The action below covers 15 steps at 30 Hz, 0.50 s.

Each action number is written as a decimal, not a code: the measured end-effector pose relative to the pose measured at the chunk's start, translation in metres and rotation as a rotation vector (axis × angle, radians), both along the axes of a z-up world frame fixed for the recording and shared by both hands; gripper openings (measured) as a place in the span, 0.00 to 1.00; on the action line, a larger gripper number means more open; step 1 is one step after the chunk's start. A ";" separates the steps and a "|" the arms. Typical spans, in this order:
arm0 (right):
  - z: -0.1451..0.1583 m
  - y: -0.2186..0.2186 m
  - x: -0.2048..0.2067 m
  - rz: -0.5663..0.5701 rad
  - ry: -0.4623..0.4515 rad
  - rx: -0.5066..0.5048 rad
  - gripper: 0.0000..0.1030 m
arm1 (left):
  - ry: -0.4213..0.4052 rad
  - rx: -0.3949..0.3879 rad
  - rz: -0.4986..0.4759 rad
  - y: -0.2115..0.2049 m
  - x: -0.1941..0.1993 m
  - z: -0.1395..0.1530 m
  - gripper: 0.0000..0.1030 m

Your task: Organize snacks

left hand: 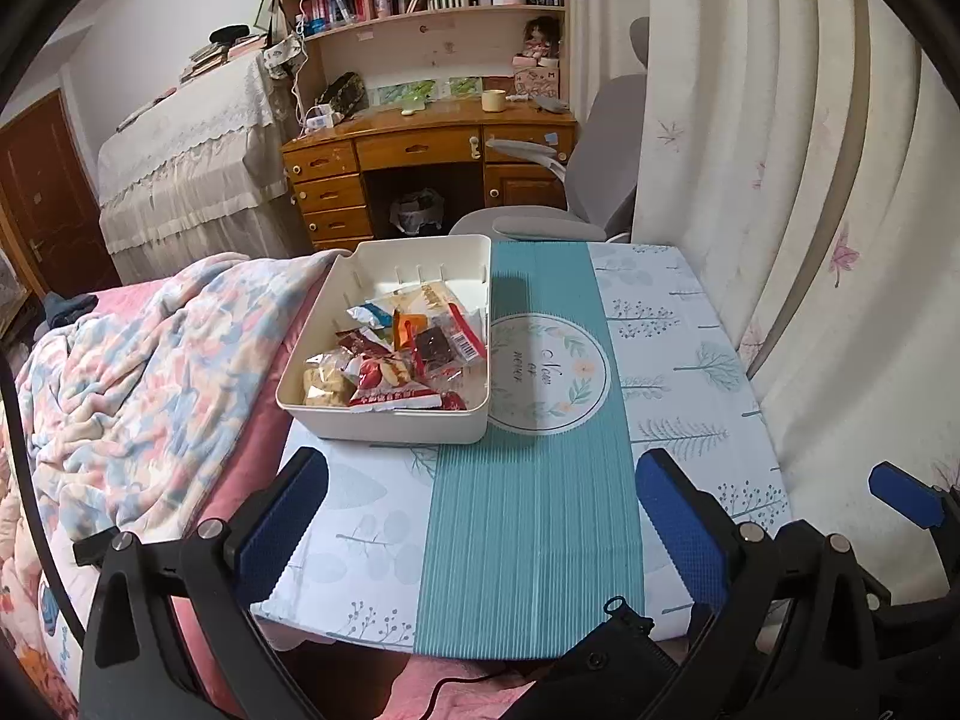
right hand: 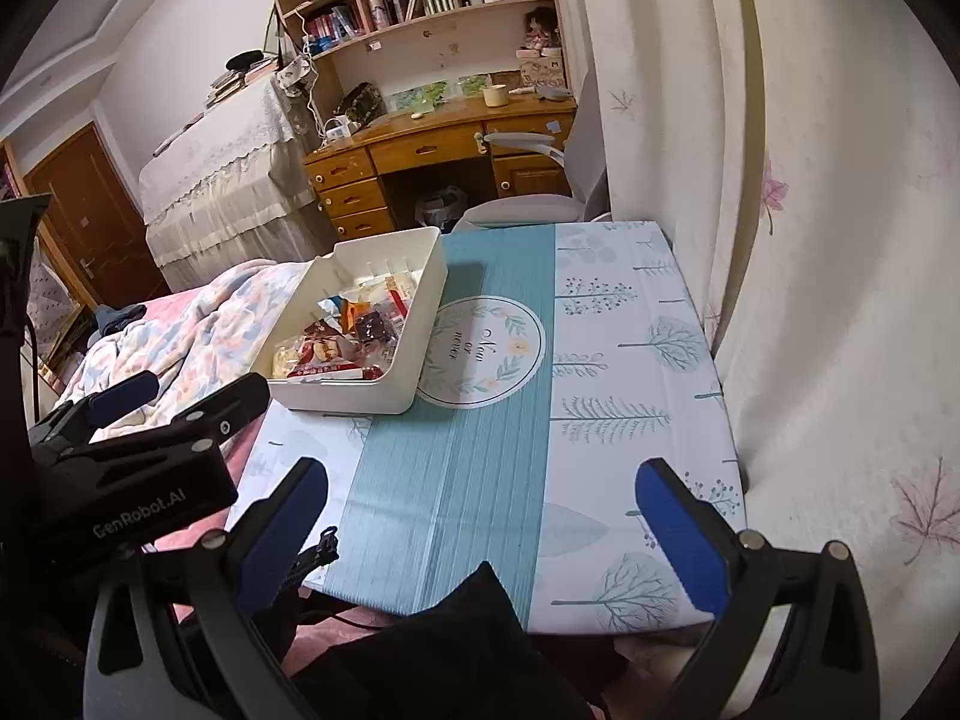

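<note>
While snacks [left hand: 390, 354] fill the box [left hand: 384, 420], each gripper, left [left hand: 480, 516] and right [right hand: 480, 516], gapes wide, empty.

Smooth plastic bin [left hand: 384, 420], glossy snack wrappers [left hand: 396, 354].

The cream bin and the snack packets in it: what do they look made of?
The cream bin looks like moulded plastic with a matt finish: smooth walls, rounded corners, slots moulded into the far wall. The snack packets look like thin plastic film, glossy and crinkled; some are clear and show the food, others are printed. Foil lining cannot be told.
</note>
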State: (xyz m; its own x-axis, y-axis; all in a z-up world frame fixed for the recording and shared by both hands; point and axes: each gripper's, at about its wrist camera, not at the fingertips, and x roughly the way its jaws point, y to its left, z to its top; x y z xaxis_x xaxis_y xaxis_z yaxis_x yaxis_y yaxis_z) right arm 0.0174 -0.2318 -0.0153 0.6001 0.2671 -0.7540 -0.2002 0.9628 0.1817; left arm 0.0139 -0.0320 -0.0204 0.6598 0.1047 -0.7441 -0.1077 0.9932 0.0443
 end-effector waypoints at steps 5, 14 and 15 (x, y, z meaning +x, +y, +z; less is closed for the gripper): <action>0.000 -0.003 0.004 -0.004 0.003 0.006 1.00 | -0.007 0.011 -0.012 -0.002 0.005 0.003 0.99; -0.003 -0.002 0.012 -0.009 0.013 0.012 1.00 | -0.005 0.014 -0.017 0.001 0.012 0.002 0.99; -0.003 -0.002 0.013 -0.009 0.013 0.011 1.00 | -0.007 0.015 -0.015 -0.001 0.010 0.002 0.99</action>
State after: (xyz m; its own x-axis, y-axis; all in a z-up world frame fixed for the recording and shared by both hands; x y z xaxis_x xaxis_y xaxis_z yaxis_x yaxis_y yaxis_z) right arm 0.0300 -0.2335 -0.0179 0.5923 0.2700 -0.7592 -0.1892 0.9625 0.1947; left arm 0.0243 -0.0328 -0.0183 0.6665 0.1058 -0.7380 -0.0934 0.9939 0.0581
